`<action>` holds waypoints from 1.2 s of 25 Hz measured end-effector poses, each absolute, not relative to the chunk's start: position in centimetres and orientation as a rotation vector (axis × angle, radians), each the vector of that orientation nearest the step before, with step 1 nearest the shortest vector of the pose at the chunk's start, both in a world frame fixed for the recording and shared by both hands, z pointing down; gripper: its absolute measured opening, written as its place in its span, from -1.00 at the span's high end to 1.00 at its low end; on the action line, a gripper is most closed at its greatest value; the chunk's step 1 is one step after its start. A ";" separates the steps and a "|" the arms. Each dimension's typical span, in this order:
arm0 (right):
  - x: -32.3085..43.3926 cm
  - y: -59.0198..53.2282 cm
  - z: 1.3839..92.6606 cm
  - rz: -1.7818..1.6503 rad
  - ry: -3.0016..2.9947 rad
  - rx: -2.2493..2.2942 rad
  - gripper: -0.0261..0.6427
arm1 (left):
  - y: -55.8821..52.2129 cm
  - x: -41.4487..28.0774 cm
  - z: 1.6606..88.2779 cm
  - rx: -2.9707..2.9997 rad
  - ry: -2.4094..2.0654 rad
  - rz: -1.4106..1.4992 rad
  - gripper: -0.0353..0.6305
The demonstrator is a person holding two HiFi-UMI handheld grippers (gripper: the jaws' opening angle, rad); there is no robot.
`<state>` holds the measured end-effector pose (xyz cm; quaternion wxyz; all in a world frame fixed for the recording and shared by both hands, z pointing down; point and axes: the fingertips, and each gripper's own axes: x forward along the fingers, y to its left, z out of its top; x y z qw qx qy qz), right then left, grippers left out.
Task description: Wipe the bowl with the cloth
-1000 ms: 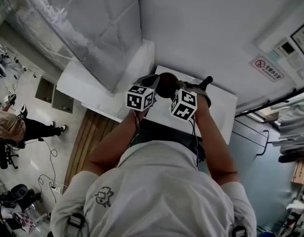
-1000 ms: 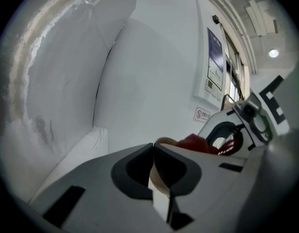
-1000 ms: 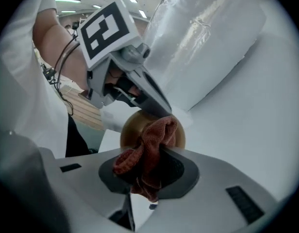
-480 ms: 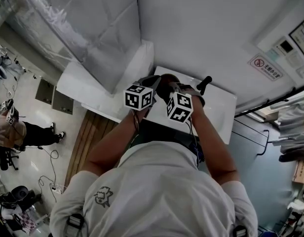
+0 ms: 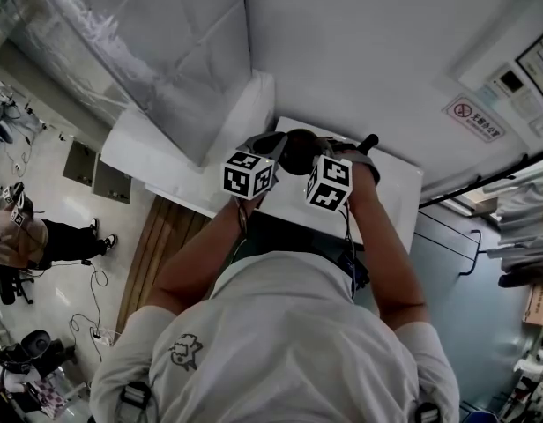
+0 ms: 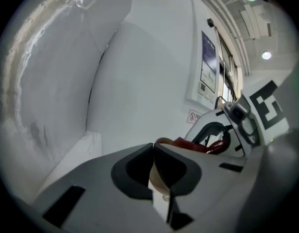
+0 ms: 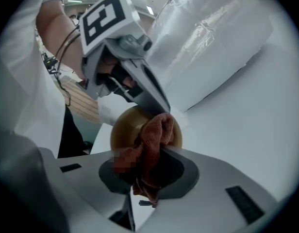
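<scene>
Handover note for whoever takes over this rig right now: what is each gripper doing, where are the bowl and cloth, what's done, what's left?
Left gripper: shut on the bowl, pinching its rim and holding it tilted over the white table.
Right gripper: shut on the red-brown cloth, which lies against the bowl's inside.
Done: both gripped, cloth on bowl; how much is wiped cannot be told.
Left: rub round the inside, then set both down.

Your head camera looks steeply down from high above onto the left gripper and right gripper. Each gripper's camera sits close behind its jaws (very near); all views share the bowl just ahead of them.
</scene>
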<state>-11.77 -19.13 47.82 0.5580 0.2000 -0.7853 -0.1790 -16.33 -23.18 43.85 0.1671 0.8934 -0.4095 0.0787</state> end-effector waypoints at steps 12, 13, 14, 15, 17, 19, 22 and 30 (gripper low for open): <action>-15.7 -15.4 47.7 -0.309 -2.065 0.346 0.66 | -22.9 -16.5 43.2 2.587 -1.154 0.177 0.84; -15.6 -15.1 47.2 -0.286 -2.092 0.353 0.66 | -23.0 -16.7 43.3 2.584 -1.158 0.178 0.84; -15.5 -14.9 46.7 -0.264 -2.119 0.366 0.66 | -23.0 -16.8 43.4 2.580 -1.161 0.180 0.84; -15.3 -14.8 46.1 -0.245 -2.143 0.382 0.66 | -23.0 -16.9 43.4 2.576 -1.162 0.180 0.84; -14.7 -14.6 44.9 -0.221 -2.181 0.422 0.66 | -22.9 -16.9 43.6 2.565 -1.151 0.175 0.84; -13.9 -14.6 43.6 -0.203 -2.217 0.480 0.66 | -22.9 -16.7 43.8 2.549 -1.129 0.158 0.84; -12.1 -15.3 41.3 -0.180 -2.271 0.616 0.66 | -23.0 -16.5 44.3 2.495 -1.076 0.104 0.84; -5.2 -16.6 37.7 -0.125 -2.319 0.881 0.66 | -23.9 -13.8 46.1 2.322 -0.902 -0.035 0.84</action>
